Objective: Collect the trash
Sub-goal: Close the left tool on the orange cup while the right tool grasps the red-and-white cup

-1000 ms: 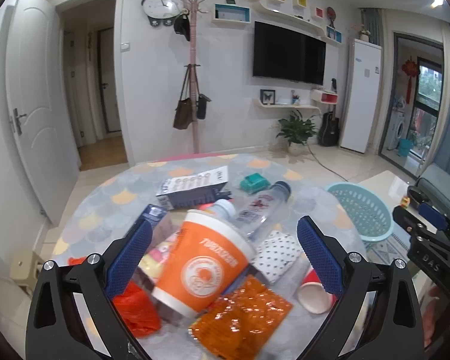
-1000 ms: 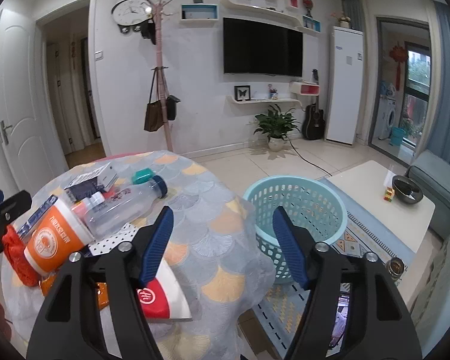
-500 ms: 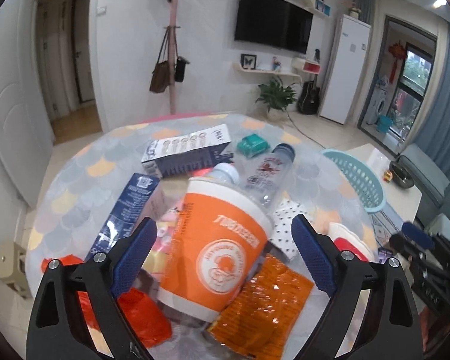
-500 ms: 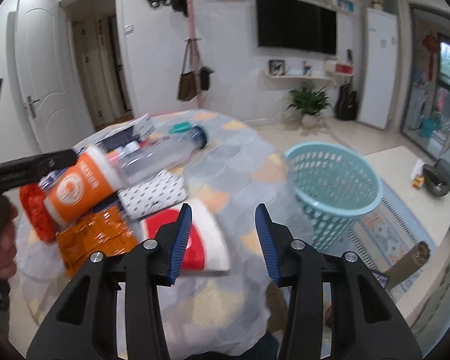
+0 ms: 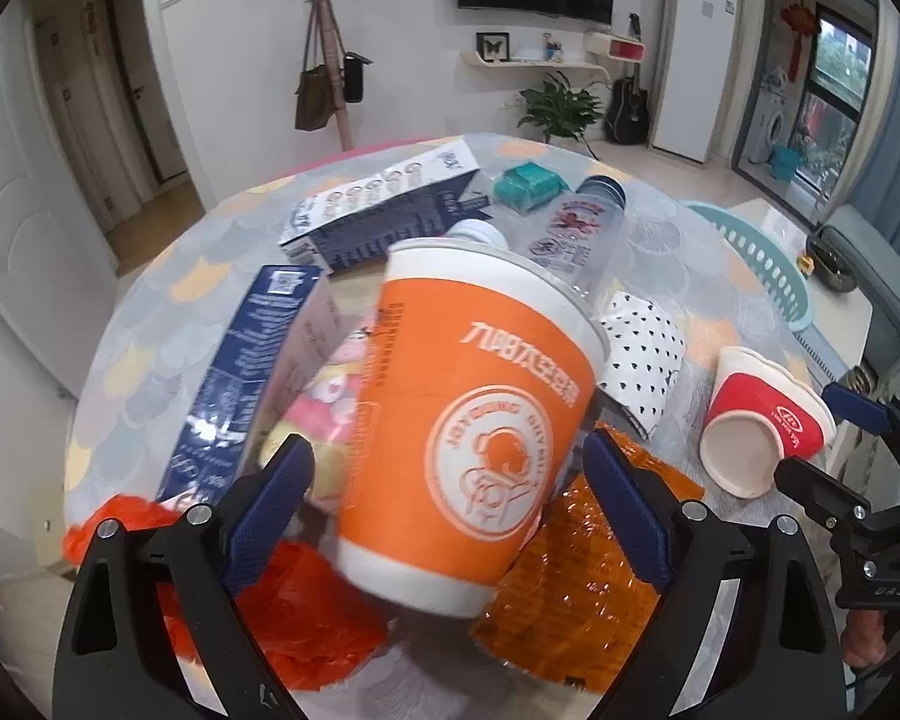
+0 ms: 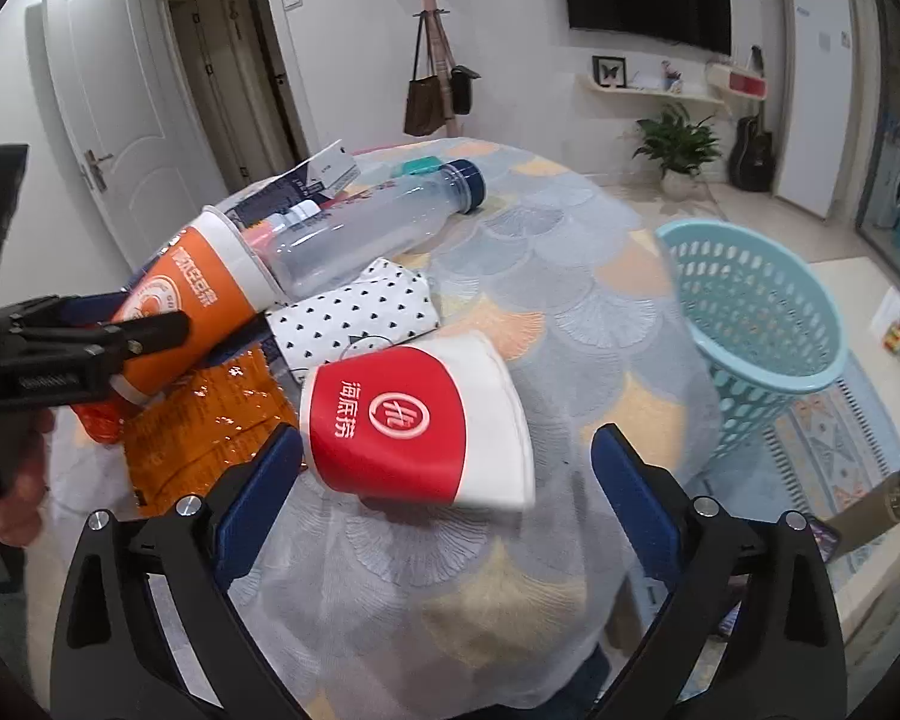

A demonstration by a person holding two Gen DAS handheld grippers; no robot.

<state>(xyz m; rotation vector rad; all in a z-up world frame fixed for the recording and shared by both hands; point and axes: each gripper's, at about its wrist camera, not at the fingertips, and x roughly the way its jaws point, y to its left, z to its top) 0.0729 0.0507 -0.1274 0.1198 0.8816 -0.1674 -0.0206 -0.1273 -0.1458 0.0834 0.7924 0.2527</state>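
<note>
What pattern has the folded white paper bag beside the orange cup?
Small black dots on the folded white paper bag; right wrist view shows it best.

Your left gripper (image 5: pixel 447 501) dropped closer onto orange paper cup (image 5: pixel 468 420), cup base now between fingers, no contact seen. Your right gripper (image 6: pixel 447 495) swung from teal basket (image 6: pixel 750 324) toward red-and-white paper cup (image 6: pixel 417 420); jaws narrowed, then just reopened wide.

Matt paper orange cup (image 5: pixel 474 420); glossy crinkled orange wrapper (image 5: pixel 576 576); clear plastic bottle (image 6: pixel 366 228).
</note>
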